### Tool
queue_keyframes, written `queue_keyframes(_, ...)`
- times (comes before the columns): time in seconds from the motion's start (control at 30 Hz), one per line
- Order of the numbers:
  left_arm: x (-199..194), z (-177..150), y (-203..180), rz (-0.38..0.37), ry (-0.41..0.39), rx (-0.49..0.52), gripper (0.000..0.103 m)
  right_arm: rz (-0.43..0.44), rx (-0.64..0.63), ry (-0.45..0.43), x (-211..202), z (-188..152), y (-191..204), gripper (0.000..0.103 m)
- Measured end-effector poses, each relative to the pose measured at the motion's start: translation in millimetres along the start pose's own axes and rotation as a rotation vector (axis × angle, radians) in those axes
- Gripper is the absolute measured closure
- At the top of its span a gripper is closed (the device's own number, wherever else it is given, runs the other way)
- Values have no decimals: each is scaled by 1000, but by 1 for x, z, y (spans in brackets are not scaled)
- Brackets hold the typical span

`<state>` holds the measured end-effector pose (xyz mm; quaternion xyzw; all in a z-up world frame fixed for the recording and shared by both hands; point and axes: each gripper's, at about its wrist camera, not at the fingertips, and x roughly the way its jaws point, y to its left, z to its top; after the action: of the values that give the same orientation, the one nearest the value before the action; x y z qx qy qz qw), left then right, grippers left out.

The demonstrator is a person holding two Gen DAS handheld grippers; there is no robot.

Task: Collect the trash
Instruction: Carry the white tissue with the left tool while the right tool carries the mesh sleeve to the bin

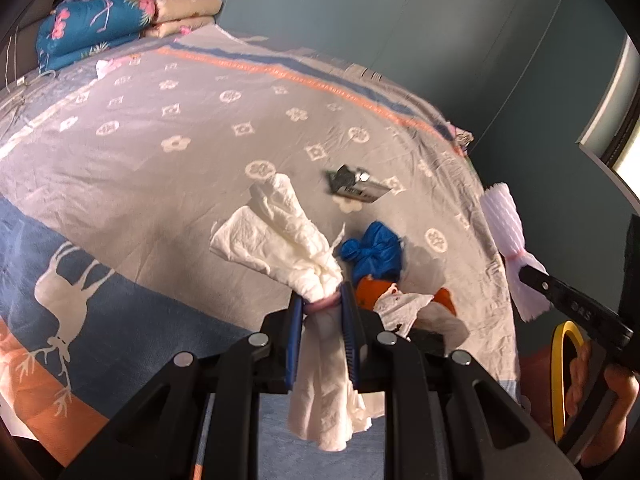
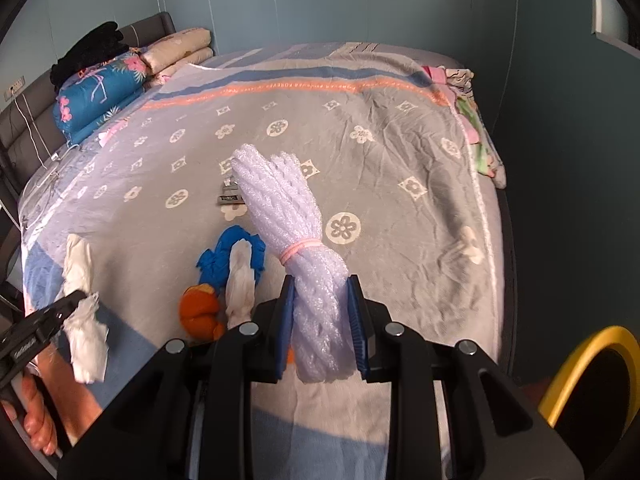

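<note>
Right wrist: "FOREVER" along bedspread [image 2: 400, 152] stripe.

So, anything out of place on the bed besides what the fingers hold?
Yes. Loose litter lies on the bedspread: a knotted blue bag, an orange scrap, a crumpled tissue and a small dark wrapper. Nothing looks spilled or broken.

White tissue bundle [image 1: 304, 256] and foam-net bundle [image 2: 296, 232] hang pinched aloft; blue bag [image 1: 374, 250] lies on bedspread.

Two wrist views, bed [image 1: 168, 128] shared
</note>
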<state>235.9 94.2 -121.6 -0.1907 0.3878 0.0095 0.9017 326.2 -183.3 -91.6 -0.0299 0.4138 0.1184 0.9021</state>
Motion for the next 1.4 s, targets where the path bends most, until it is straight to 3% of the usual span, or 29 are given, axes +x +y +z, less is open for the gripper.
queue_keyframes(0.3, -27, 8, -28, -19, -27, 65, 86, 6, 20, -43, -66, -21, -15, 78)
queue_keyframes(0.77, -56, 12, -76, -55, -45, 161, 86, 39, 76, -81, -136, -45, -46, 78)
queue_keyframes(1.4, -65, 6, -178, -178, -73, 328, 86, -11, 167, -147, -188, -66, -104, 78)
